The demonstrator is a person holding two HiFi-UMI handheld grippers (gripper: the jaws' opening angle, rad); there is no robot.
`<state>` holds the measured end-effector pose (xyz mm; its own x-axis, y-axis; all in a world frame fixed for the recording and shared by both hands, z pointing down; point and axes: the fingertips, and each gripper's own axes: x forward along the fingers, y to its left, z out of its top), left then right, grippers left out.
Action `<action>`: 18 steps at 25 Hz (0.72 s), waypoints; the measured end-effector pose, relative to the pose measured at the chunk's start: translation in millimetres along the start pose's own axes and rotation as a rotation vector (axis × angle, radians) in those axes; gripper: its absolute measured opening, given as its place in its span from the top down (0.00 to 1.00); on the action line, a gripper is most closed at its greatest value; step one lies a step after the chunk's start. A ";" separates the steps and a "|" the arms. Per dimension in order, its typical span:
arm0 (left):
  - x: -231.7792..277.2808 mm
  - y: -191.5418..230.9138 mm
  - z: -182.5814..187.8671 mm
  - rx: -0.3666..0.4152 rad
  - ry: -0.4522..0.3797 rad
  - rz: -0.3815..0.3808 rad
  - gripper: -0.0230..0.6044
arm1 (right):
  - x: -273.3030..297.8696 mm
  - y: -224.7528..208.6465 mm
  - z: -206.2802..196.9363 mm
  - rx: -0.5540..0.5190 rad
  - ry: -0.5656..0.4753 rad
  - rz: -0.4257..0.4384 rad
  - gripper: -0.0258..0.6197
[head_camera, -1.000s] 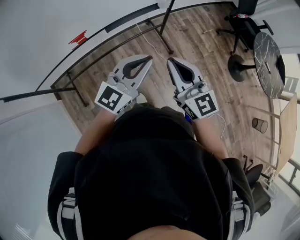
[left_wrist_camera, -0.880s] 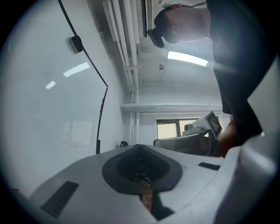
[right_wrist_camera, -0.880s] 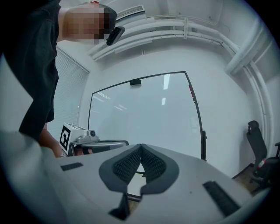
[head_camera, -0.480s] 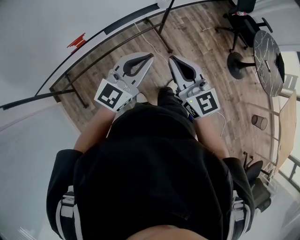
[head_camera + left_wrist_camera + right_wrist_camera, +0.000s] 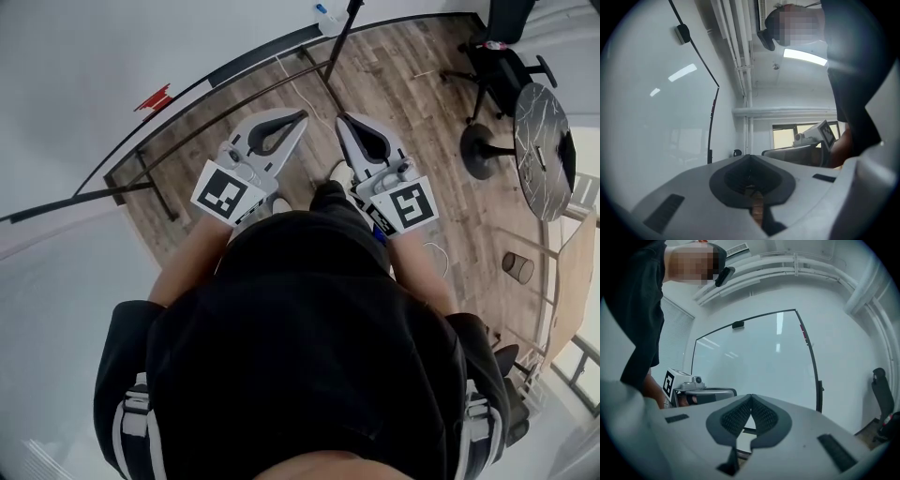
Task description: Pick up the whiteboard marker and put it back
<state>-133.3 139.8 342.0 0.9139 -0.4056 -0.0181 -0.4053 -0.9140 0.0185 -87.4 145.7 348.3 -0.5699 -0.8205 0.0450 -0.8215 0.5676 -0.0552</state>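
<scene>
- Grip state: left gripper [image 5: 302, 115] and right gripper [image 5: 342, 122] both have their fingers clenched tip to tip. Neither gripper holds anything.
- Posture: the 2 grippers are held level and side by side in front of the person, above the wooden floor [image 5: 412, 89].
- Marker location: no whiteboard marker can be identified with certainty. A small red object [image 5: 156, 96] at the lower edge of the whiteboard [image 5: 84, 56] is the likely candidate, and it lies well apart from both grippers.
- Risk 1: clenched fingers arriving at the red object would push it along or off the edge. Release them before contact.
- Risk 2: the red object may not be a marker, so confirm this at close range.
- Risk 3: a stand leg [image 5: 156, 187] projects across the floor and could be struck during approach.
</scene>
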 end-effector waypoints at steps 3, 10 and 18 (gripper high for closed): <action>24.2 11.5 -2.2 -0.002 0.004 0.025 0.96 | 7.9 -24.2 0.1 -0.006 0.004 0.028 0.96; 77.5 34.1 -2.3 -0.010 0.015 0.063 0.96 | 20.7 -80.1 2.8 0.000 0.010 0.068 0.96; 132.7 49.1 2.6 -0.006 0.031 0.111 0.96 | 25.2 -139.2 11.1 0.002 0.005 0.118 0.96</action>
<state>-31.9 41.1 337.8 0.8636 -0.5040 0.0156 -0.5042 -0.8632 0.0248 12.8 45.3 346.0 -0.6625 -0.7478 0.0434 -0.7488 0.6598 -0.0628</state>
